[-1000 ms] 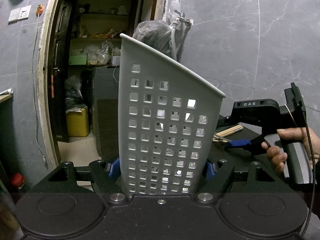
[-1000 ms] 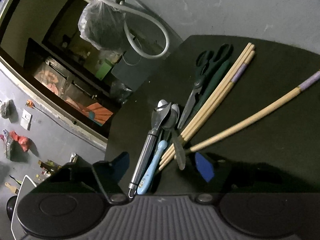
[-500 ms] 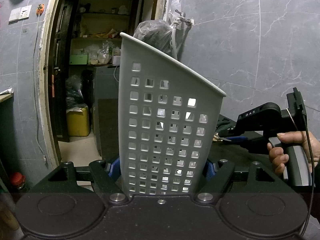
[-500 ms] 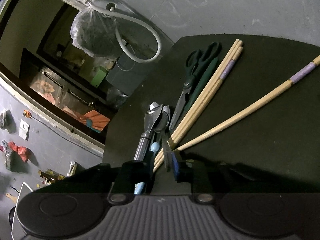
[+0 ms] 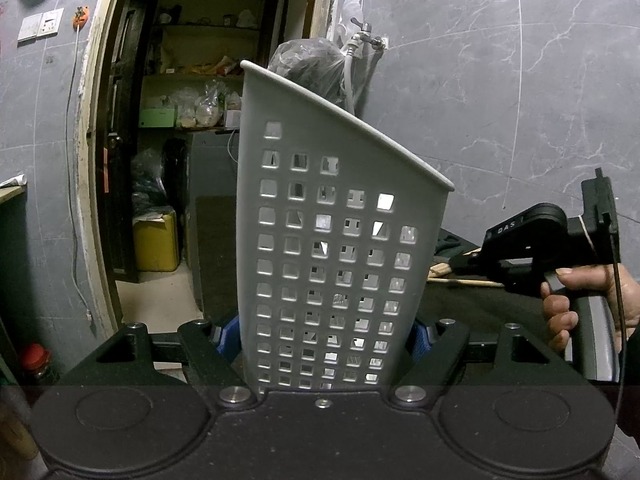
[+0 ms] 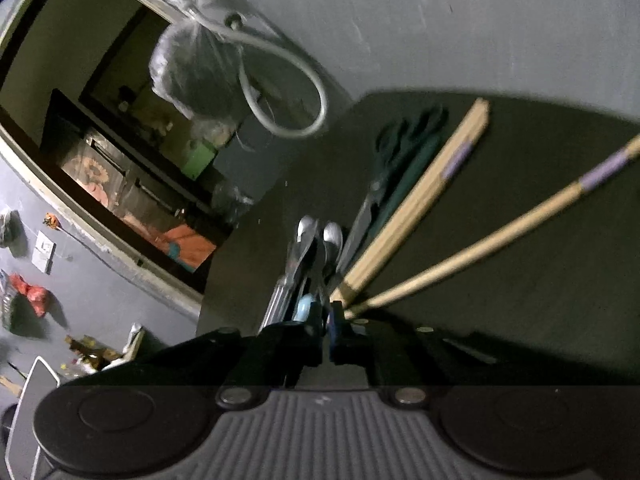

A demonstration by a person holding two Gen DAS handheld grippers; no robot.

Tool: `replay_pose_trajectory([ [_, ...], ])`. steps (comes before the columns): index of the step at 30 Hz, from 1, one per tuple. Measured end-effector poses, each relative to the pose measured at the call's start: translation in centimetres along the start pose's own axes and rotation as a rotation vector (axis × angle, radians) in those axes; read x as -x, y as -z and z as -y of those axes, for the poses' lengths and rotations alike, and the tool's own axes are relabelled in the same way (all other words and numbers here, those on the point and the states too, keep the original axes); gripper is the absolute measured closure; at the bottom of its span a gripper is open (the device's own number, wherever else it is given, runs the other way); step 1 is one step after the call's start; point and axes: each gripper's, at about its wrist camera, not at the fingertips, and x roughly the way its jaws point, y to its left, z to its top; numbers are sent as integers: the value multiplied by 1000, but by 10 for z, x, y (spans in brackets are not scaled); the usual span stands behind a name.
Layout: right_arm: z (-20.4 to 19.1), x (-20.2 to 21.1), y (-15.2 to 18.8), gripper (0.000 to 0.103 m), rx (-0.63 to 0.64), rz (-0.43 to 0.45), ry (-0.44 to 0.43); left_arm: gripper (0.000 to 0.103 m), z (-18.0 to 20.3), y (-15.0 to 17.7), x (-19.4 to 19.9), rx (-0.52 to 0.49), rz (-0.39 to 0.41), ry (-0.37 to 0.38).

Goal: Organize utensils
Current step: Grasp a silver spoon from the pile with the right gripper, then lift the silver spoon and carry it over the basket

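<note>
Right tool (image 5: 460, 262) (held by a hand) reads "DAS".

Two gripper-mounted fisheyes, close (doorway (image 5: 192, 160) shared)

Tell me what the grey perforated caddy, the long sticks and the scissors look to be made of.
Grey caddy: likely moulded plastic, matte, with uniform square holes and a rounded rim.
Long sticks: apparently pale wood or bamboo, unvarnished, with purple bands.
Scissors: seemingly metal blades, dull grey sheen; the dark green handles look plastic, though motion blur leaves that uncertain.
</note>
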Motion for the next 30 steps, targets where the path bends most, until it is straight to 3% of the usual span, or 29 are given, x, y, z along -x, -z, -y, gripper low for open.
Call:
replay_pose_trajectory([
  [13, -11, 30, 4, 101, 172, 185, 72, 24, -1, 0, -1, -2, -2, -3],
  [22, -40, 56, 18, 101, 403, 366, 83, 24, -1, 0, -1, -2, -3, -3],
  [26, -54, 77, 28, 101, 486, 432, 32, 24, 0, 0, -1, -1, -3, -3],
  [30, -73, 106, 35, 101, 544, 472, -97, 25, 1, 0, -3, 3, -4, -8],
])
